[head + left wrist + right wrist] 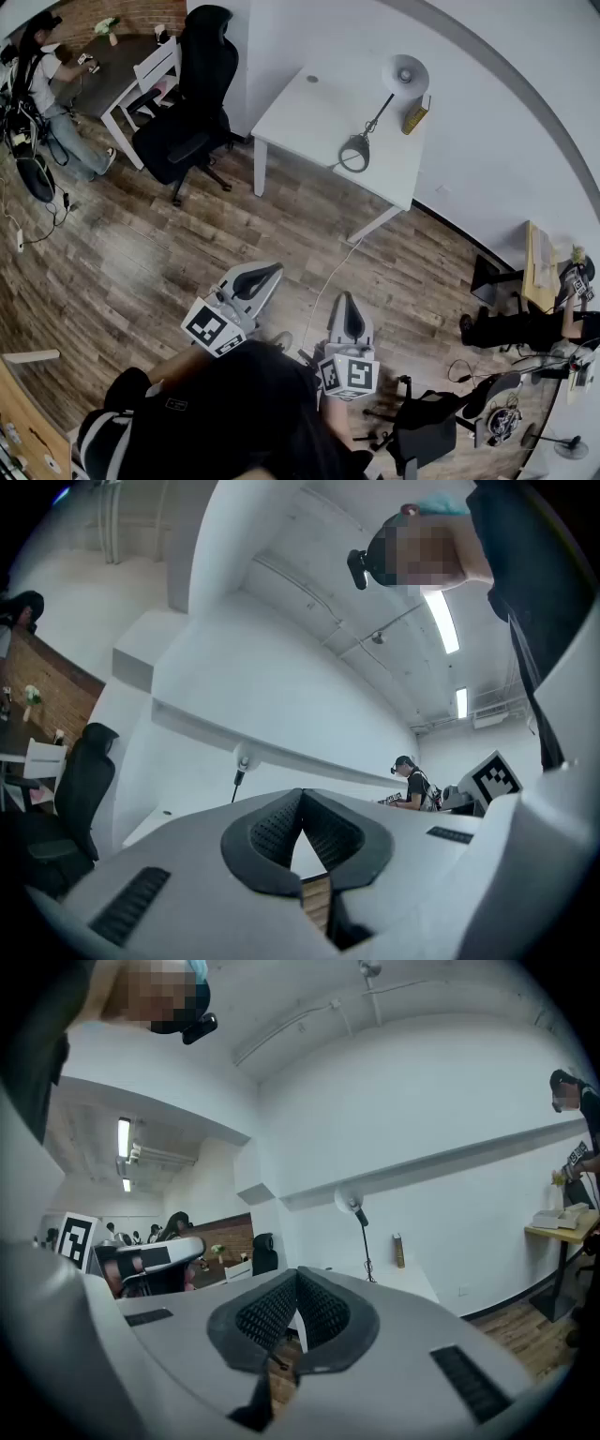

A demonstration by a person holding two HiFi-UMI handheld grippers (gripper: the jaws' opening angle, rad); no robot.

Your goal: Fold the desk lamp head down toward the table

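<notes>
While the desk lamp [379, 114] stood on the white table [300, 117] in the upper middle of the frame with its head [405, 71] raised, the left gripper [258, 278] and right gripper [346, 305] hung closed, empty and well apart from it, so the folding seemingly had not begun.

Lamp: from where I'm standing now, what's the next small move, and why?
Probably step toward the table and bring the right gripper up near the lamp head. The lamp stands upright on the table, across open floor and seemingly out of reach. The right and left gripper are both shut and empty, so nothing can be folded from here.
</notes>
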